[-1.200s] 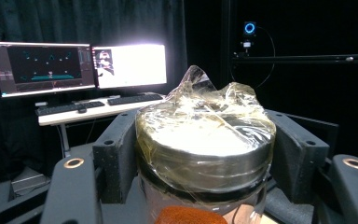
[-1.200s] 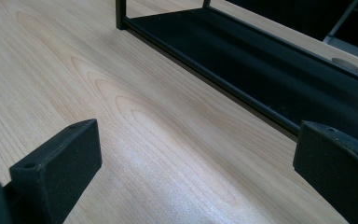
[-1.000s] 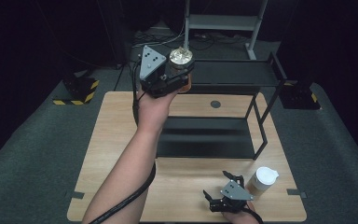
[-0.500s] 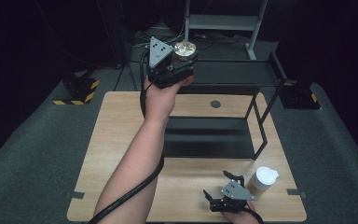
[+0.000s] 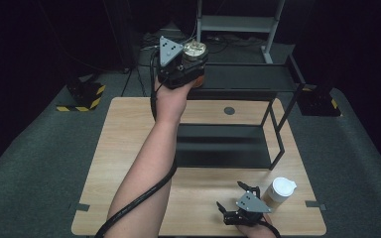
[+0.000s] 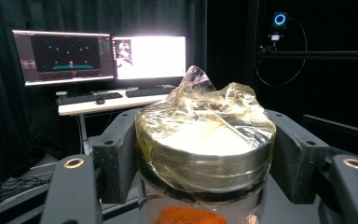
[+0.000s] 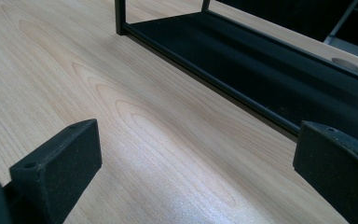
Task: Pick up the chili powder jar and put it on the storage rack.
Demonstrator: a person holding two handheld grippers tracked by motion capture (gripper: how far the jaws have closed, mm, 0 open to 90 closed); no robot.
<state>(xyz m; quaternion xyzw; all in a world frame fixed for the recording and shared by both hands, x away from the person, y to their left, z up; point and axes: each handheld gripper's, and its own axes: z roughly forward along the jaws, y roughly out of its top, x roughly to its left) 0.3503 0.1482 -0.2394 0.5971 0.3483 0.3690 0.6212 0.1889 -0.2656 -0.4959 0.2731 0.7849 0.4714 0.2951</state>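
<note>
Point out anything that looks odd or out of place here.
The jar clamped in the left gripper has crumpled clear film bunched loosely over its metal lid, peaking untidily rather than lying flat. Otherwise nothing stands out: the white lidded cup stands upright on the table beside the open right gripper.

The desk [image 5: 129, 148] is pale wood with visible grain and a soft sheen. On it the shelf rack [image 5: 273, 124] looks like matt black metal. The jar [image 6: 205, 154] has a dull metal lid under crinkled, glossy clear film. The left claw [image 6: 205, 158] has matt, finely textured black jaws.
</note>
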